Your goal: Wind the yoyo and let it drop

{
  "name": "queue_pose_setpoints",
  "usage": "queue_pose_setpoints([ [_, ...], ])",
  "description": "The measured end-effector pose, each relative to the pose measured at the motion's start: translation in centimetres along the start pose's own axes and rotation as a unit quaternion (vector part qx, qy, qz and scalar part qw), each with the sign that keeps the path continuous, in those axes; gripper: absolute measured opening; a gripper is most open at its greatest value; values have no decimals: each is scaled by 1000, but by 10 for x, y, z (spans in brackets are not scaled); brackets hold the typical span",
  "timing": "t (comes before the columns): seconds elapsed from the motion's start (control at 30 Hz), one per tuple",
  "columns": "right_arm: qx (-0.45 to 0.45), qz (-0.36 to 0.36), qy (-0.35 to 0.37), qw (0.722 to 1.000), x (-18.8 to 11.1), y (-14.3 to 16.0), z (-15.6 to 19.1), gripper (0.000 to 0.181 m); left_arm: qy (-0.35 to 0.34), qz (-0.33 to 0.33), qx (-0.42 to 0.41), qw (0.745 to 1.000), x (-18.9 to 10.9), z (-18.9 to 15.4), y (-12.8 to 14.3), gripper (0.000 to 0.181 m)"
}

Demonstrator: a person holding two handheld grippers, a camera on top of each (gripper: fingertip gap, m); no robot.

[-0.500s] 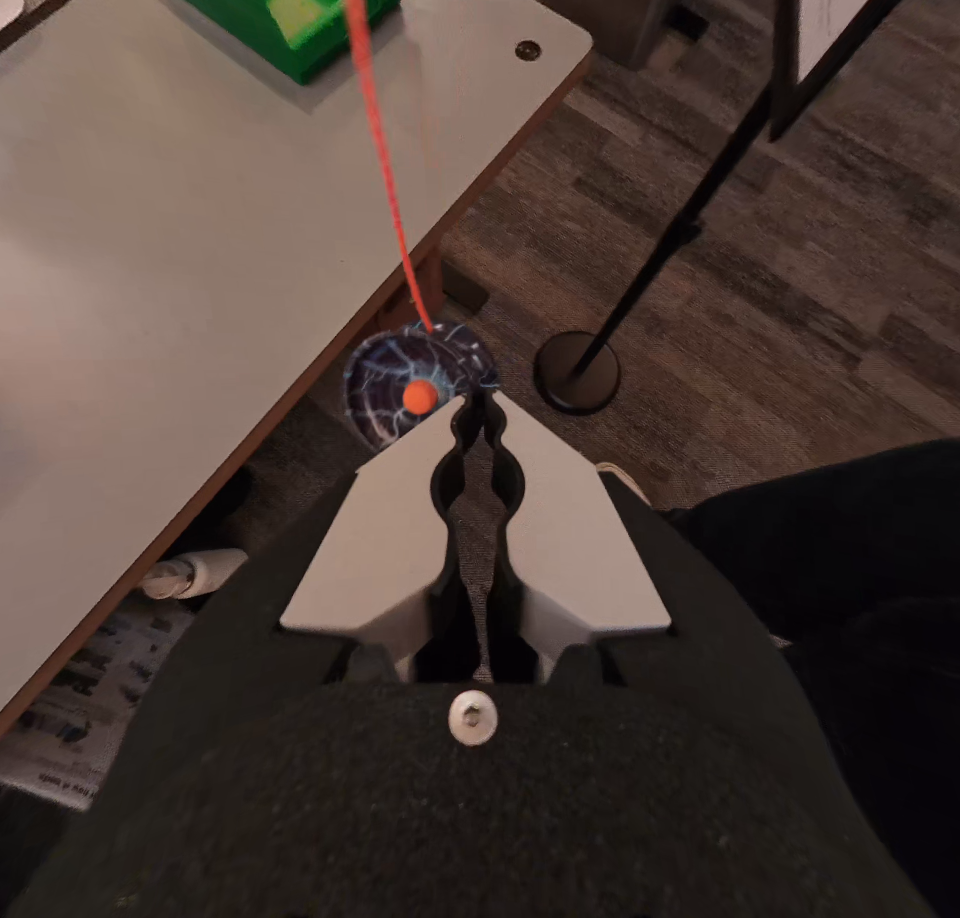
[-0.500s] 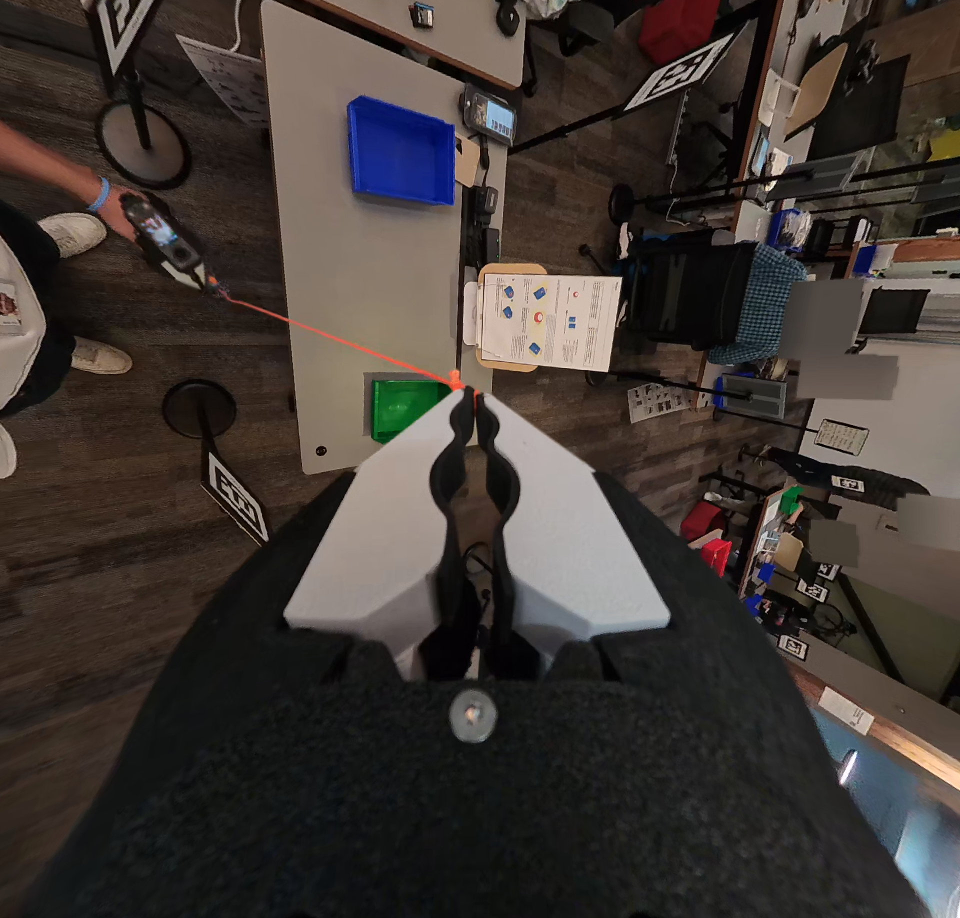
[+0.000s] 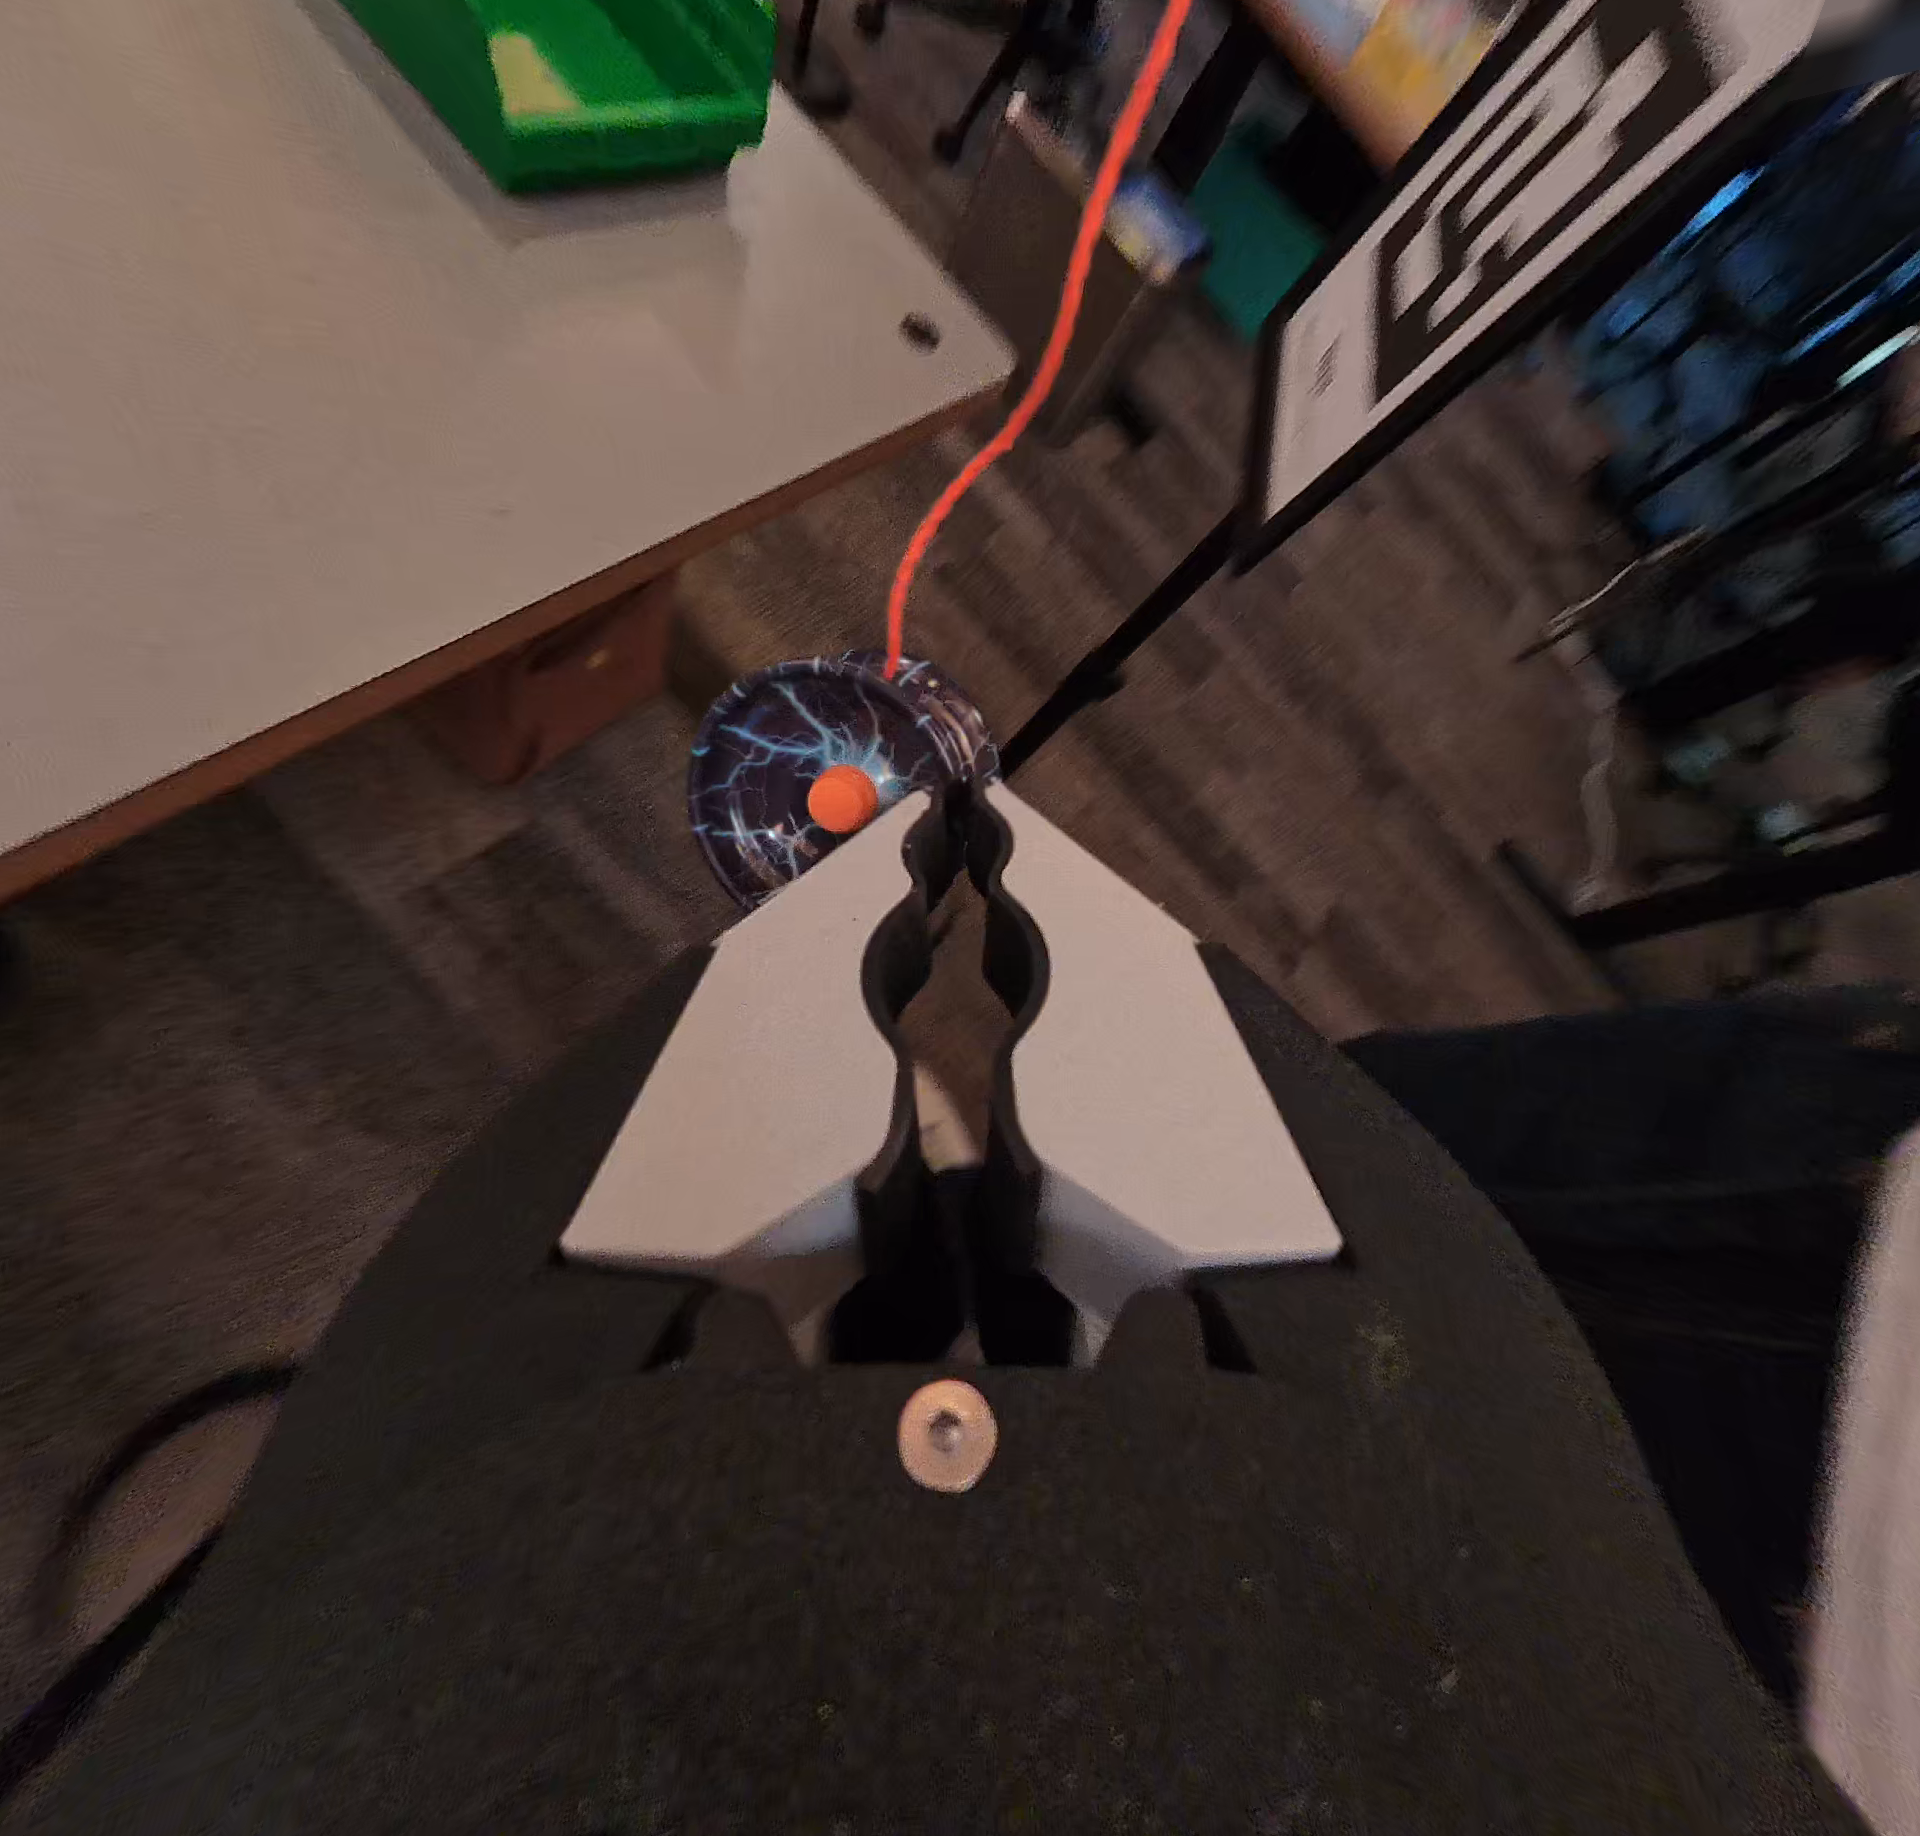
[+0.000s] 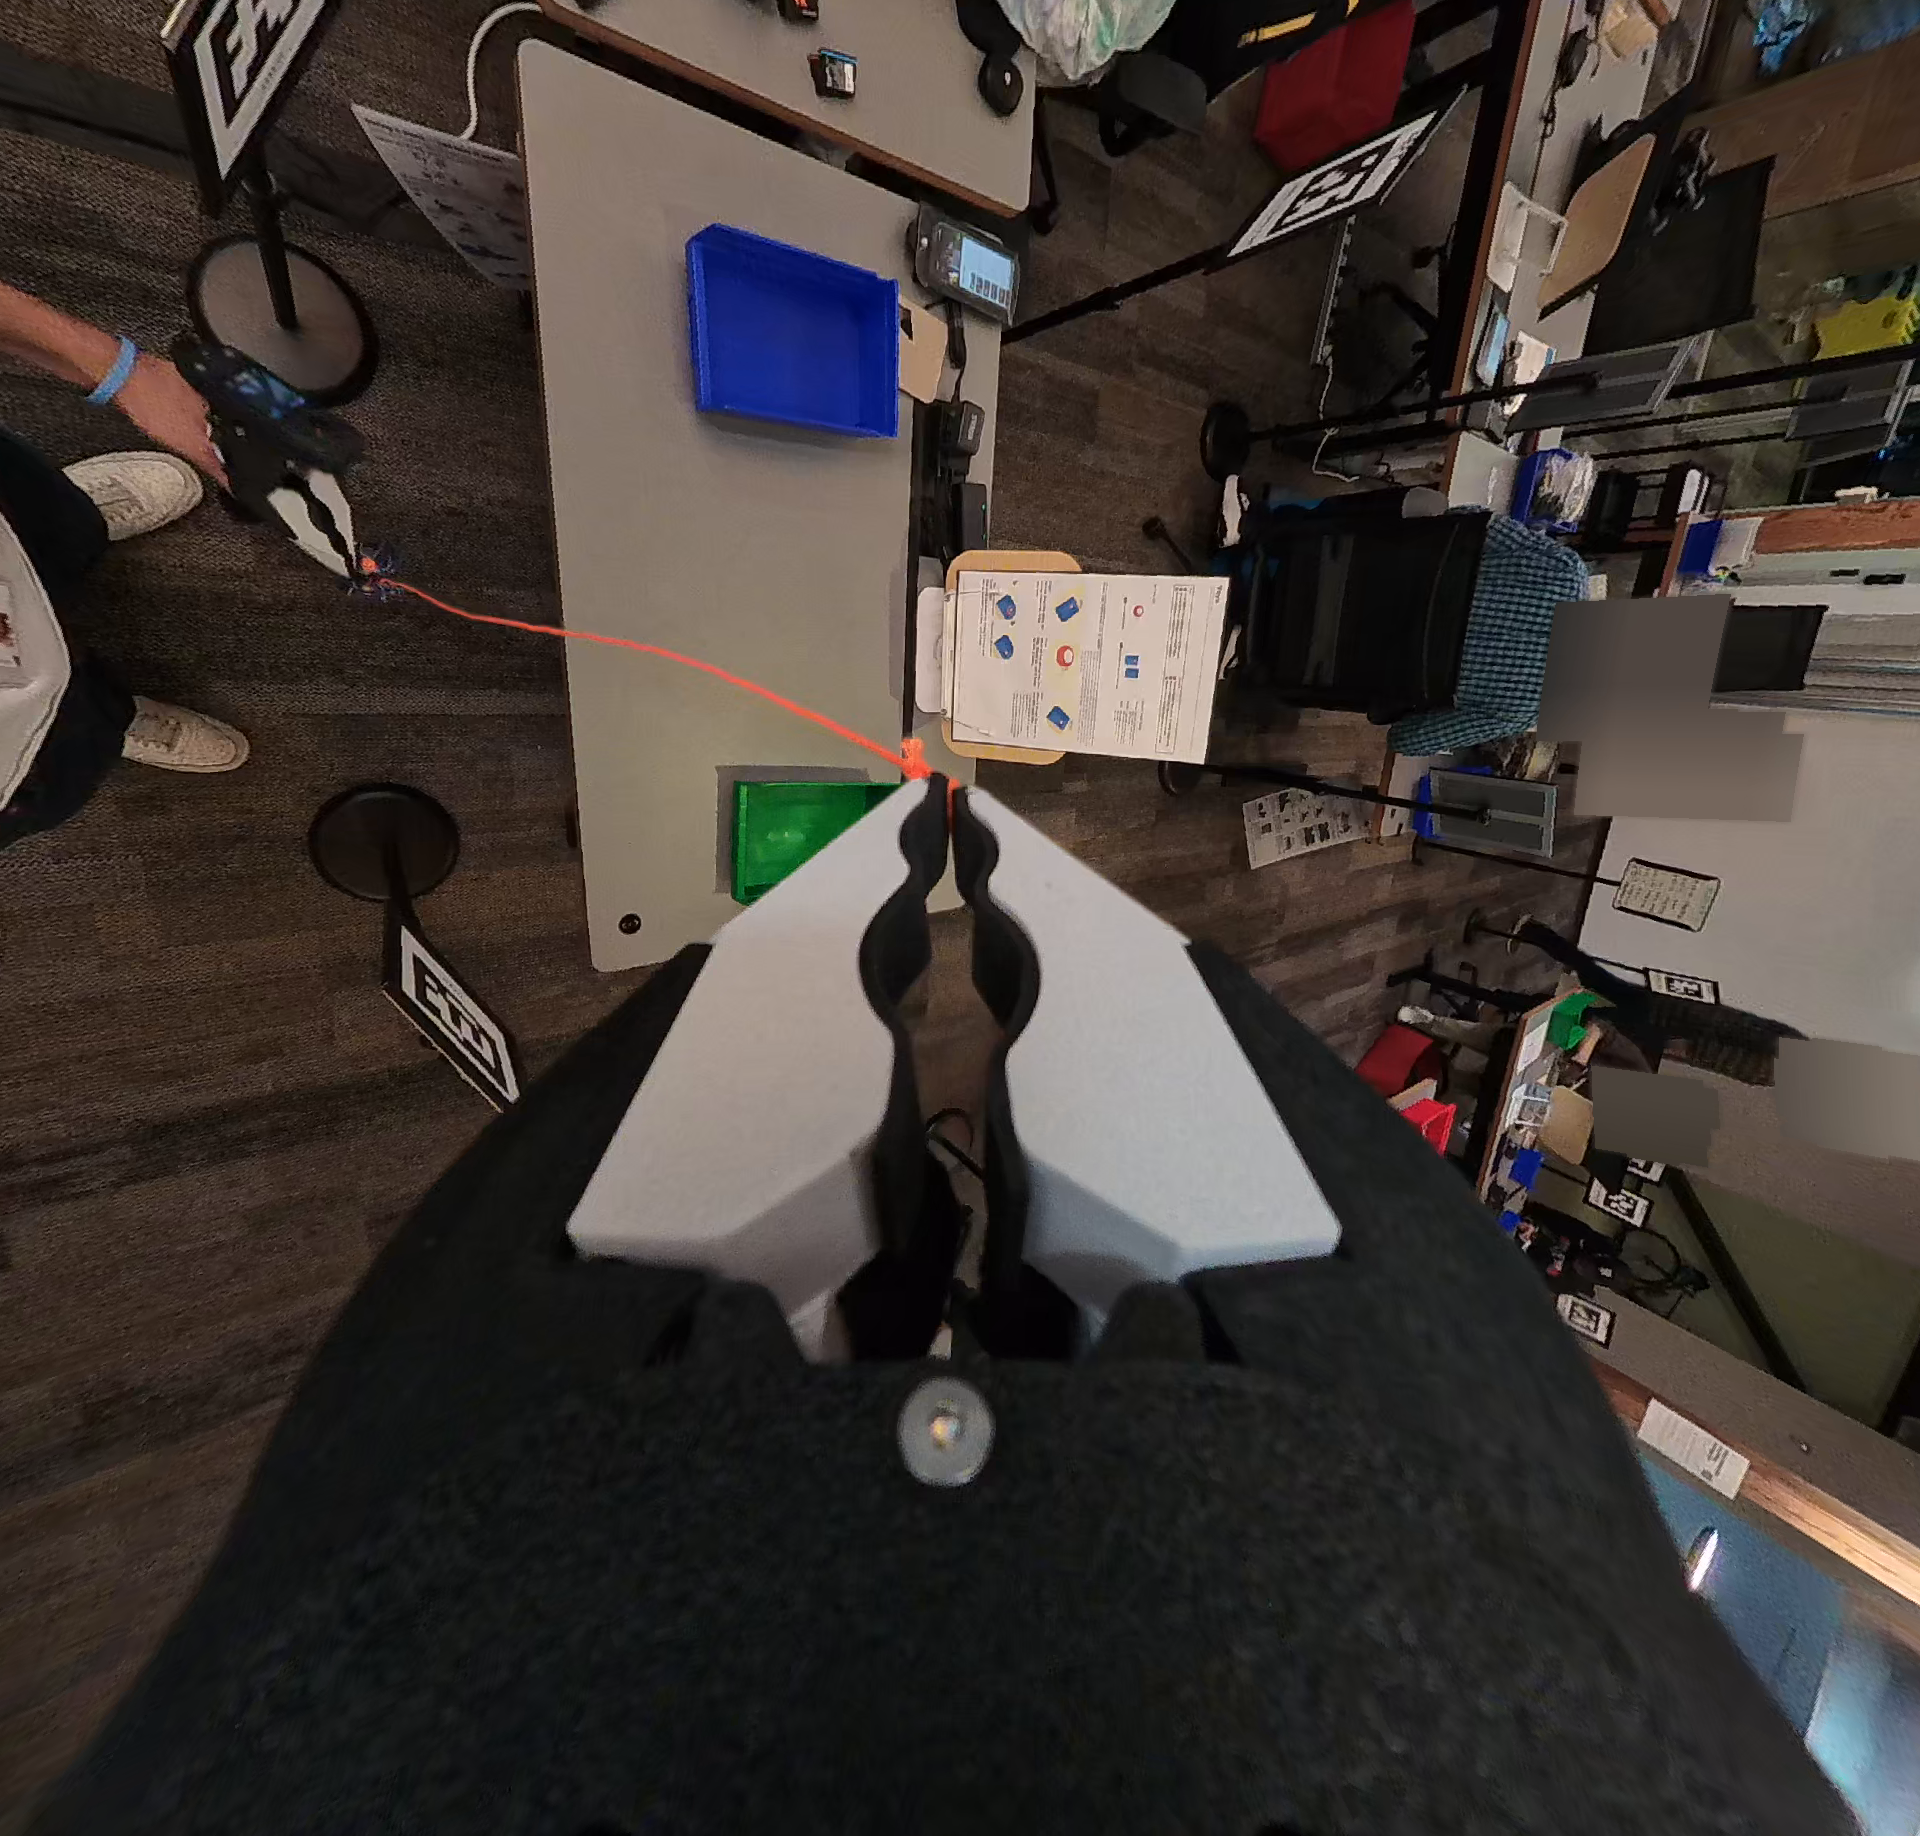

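Yoyo (image 3: 821,773) sits right at the tip of the left gripper (image 3: 954,799), slightly left of the tips, flat dark lightning-print face with its orange hub turned toward the camera, axle pointing roughly back along the fingers. Its right rim is pinched between the fingertips; jaws are together on it, only a sliver of gap. The orange string (image 3: 1081,248) leaves the top of the yoyo, bends slack, then runs up and away to the right, out of the top of the left wrist view.

In the right wrist view the string (image 4: 665,656) runs far left from the right gripper (image 4: 943,787) to the distant yoyo (image 4: 372,577) at the left gripper (image 4: 312,519); it sags a bit. A knot at the string's end sits at the right gripper's tips, jaws closed on it.

Around: grey table (image 3: 312,384) up-left of the left gripper, close to the yoyo but not touching, green bin (image 3: 582,30) on its far corner. Marker board on a black stand (image 3: 1538,259) ahead-right, its pole passing just behind the yoyo. From the right gripper, the table (image 4: 644,498) lies below ahead, blue tray (image 4: 795,332) farther on, green bin (image 4: 800,836) just left of the tips, clipboard with paper (image 4: 1081,659) just ahead-right. Left view background blurred.
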State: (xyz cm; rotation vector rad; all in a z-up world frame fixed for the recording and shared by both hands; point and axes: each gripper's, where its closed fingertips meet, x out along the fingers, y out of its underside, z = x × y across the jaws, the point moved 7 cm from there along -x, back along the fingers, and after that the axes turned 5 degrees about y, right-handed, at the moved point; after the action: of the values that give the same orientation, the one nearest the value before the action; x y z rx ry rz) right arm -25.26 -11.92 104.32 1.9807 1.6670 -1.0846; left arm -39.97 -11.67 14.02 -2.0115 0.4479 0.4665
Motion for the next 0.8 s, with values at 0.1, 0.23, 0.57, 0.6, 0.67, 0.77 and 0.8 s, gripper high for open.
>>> queue_pose_setpoints([
  [0.1, -1, 34, 8, 999, 9, 12, 2, 0, 75, -76, -59, 993, -10, -16, -17, 0],
  [0.23, -4, 96, 15, 995, 37, 42, 10, 0, 155, -145, -91, 973, -28, -42, -40, 0],
  [0.57, -39, 225, -22, 973, 187, 142, 102, 0, 261, -237, -88, 932, -98, -99, -90, 0],
  [0.6, -38, 217, -33, 975, 208, 149, 121, 0, 266, -244, -87, 928, -107, -104, -95, 0],
  [0.67, -33, 189, -54, 980, 250, 157, 167, 0, 277, -261, -85, 921, -129, -115, -105, 0],
  [0.77, 16, 119, -113, 986, 310, 159, 251, 0, 268, -280, -66, 919, -165, -125, -122, 0],
  [0.8, 38, 103, -136, 985, 328, 159, 279, 0, 254, -284, -52, 923, -177, -125, -128, 0],
])
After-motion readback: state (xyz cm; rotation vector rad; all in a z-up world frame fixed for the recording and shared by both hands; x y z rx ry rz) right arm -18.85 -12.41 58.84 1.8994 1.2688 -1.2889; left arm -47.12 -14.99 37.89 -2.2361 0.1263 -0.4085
